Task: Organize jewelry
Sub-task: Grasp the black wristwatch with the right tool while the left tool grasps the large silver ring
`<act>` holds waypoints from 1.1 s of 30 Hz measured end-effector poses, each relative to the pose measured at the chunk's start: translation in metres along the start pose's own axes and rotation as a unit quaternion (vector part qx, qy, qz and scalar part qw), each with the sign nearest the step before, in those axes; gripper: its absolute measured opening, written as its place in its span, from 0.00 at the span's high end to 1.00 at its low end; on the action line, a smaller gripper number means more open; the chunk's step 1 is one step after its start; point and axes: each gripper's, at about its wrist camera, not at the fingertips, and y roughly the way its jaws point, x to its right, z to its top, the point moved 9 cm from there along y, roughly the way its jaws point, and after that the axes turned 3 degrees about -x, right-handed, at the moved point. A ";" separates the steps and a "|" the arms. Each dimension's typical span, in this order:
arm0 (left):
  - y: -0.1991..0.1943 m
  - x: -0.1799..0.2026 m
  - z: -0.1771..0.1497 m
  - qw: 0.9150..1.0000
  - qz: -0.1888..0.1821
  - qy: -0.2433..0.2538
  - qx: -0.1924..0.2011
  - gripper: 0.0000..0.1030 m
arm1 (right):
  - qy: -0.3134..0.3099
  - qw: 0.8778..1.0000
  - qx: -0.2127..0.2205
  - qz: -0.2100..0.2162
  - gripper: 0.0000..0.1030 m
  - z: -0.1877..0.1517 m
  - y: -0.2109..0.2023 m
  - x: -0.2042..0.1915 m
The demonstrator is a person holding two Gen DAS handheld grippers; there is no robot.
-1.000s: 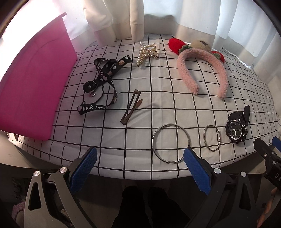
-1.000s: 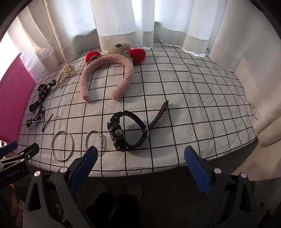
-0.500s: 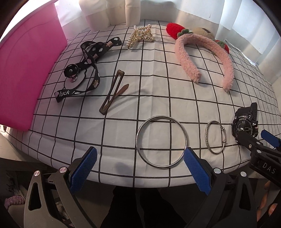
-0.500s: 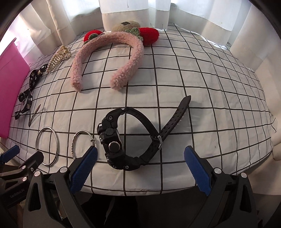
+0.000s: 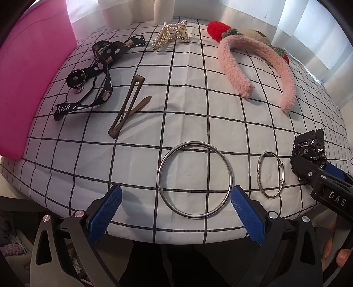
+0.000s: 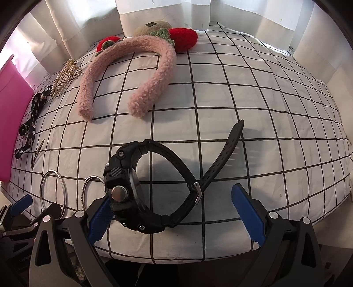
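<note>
On the checked cloth lie a large silver bangle, a small silver bangle, a black sport watch, a brown hair clip, a black printed strap, a gold pearl claw clip and a pink fluffy headband. My left gripper is open, its blue pads either side of the large bangle's near edge. My right gripper is open around the watch, whose case is next to the left pad. The watch also shows in the left wrist view.
A pink box stands at the table's left edge. White curtains hang behind the table. The right half of the cloth holds nothing. The table's front edge runs just under both grippers.
Both grippers have moved forward and down toward the table. The large bangle now lies between the left pads and the watch between the right pads. No object has moved.
</note>
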 end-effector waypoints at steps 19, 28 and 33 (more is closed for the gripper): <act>0.002 0.015 0.009 1.000 0.001 0.016 0.013 0.06 | 0.003 1.000 0.006 0.009 0.09 0.003 0.006 -0.002; 0.008 0.018 0.016 0.999 0.018 0.022 0.032 0.05 | 0.003 1.000 0.011 0.005 0.08 0.002 0.007 -0.004; 0.008 0.020 0.017 0.999 0.017 0.024 0.039 0.05 | 0.002 1.000 0.015 0.008 0.09 0.001 0.007 -0.006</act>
